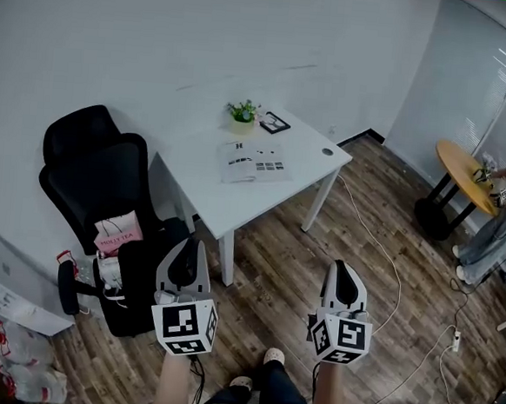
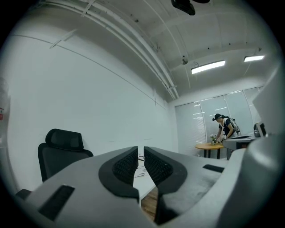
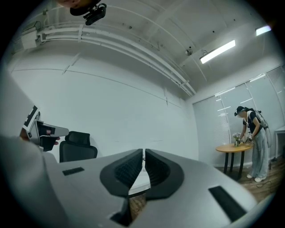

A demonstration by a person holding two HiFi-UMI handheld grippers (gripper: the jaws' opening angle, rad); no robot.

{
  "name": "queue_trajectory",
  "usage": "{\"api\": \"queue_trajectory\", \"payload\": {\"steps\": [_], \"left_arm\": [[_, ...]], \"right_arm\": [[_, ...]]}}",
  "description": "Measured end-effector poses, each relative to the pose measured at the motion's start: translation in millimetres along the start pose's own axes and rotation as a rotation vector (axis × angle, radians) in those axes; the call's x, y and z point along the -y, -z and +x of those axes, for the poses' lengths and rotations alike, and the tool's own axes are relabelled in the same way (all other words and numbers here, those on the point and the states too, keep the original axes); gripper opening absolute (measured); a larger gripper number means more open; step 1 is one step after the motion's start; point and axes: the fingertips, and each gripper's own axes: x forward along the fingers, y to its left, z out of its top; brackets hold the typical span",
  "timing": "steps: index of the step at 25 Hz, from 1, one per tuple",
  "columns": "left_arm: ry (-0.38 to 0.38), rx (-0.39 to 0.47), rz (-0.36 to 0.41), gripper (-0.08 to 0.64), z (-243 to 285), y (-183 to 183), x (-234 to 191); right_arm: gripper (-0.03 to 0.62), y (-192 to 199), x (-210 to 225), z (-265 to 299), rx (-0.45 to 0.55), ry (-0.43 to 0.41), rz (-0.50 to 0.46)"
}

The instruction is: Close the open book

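Note:
The open book (image 1: pixel 252 162) lies flat on the white table (image 1: pixel 227 199), its pages facing up, well ahead of both grippers. My left gripper (image 1: pixel 187 247) is held low over the wooden floor, short of the table's near corner, pointing level at it. My right gripper (image 1: pixel 344 268) hangs beside it to the right, also over the floor. In the left gripper view the left gripper (image 2: pixel 140 155) is shut with nothing between its pads. The right gripper (image 3: pixel 144 155) is likewise shut and empty. A sliver of the table (image 3: pixel 141 180) shows through its jaws.
A small potted plant (image 1: pixel 243 111) and a dark framed card (image 1: pixel 275 123) stand at the table's far edge. A black office chair (image 1: pixel 98 176) with a bag on it sits left of the table. A person (image 1: pixel 505 217) stands at a round wooden table (image 1: pixel 464 174) at right. Cables cross the floor (image 1: pixel 379 259).

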Motion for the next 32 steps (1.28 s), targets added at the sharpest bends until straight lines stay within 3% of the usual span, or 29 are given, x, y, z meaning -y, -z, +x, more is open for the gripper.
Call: {"api": "queue_trajectory", "payload": {"steps": [9,15,18,32], "left_arm": [[-0.041,-0.016,-0.002,0.025,58,9,11],[-0.075,-0.006,0.002,0.03,119,7,35],[-0.08,-0.003,-0.006,0.1,153,5,49],[-0.192,-0.028,-0.013,0.1,278,13,92]], "right_arm": [[0.029,9,25,63,-0.003,-0.043,-0.004],[0.029,8,67,126,0.009,-0.077,0.004],[0.029,5,88,162,0.012,-0.102,0.003],[0.029,13,171,297,-0.002,-0.192,0.023]]}}
